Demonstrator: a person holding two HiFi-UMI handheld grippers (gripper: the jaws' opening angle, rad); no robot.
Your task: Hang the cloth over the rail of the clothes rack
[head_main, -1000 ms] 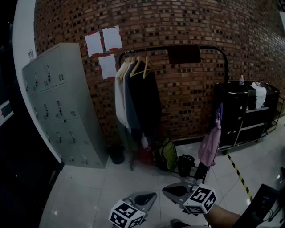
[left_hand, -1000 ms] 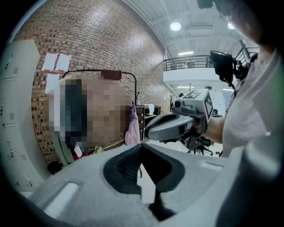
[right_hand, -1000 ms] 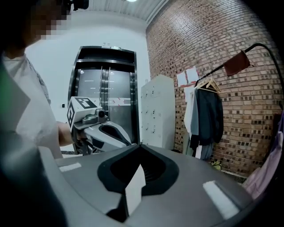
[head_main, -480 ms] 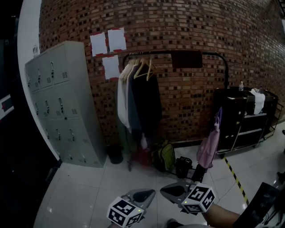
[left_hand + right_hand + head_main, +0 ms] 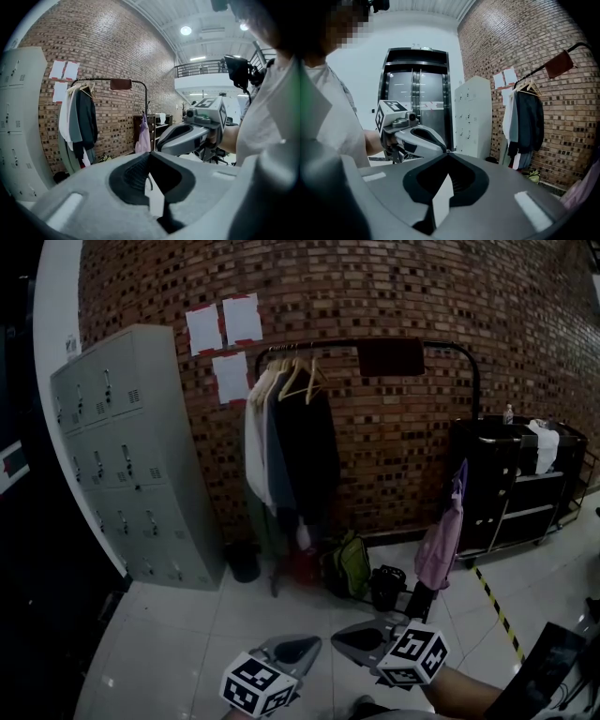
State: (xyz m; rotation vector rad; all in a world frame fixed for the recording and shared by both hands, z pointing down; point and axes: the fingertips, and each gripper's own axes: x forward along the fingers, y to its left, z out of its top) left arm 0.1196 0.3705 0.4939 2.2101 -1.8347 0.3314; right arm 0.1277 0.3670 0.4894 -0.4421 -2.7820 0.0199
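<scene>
A dark red cloth [image 5: 390, 357] is draped over the black rail [image 5: 441, 342] of the clothes rack against the brick wall. Coats on hangers [image 5: 286, 437] fill the rail's left end. Both grippers are low in the head view, far from the rack and side by side over the floor. My left gripper [image 5: 317, 642] is shut and empty. My right gripper [image 5: 336, 637] is shut and empty too. The left gripper view has its closed jaws [image 5: 149, 153] pointing toward the cloth [image 5: 121, 84]. In the right gripper view the cloth [image 5: 560, 64] hangs at the upper right.
Grey lockers [image 5: 131, 456] stand left of the rack. A black cart [image 5: 511, 484] stands at the right with a pink garment [image 5: 442, 540] hanging on its side. Bags [image 5: 349, 566] lie under the rack. Yellow-black tape [image 5: 497, 601] runs across the white tiled floor.
The head view has shifted a little and both grippers sit slightly lower and further left in it. They stay shut and empty; the cloth stays on the rail.
</scene>
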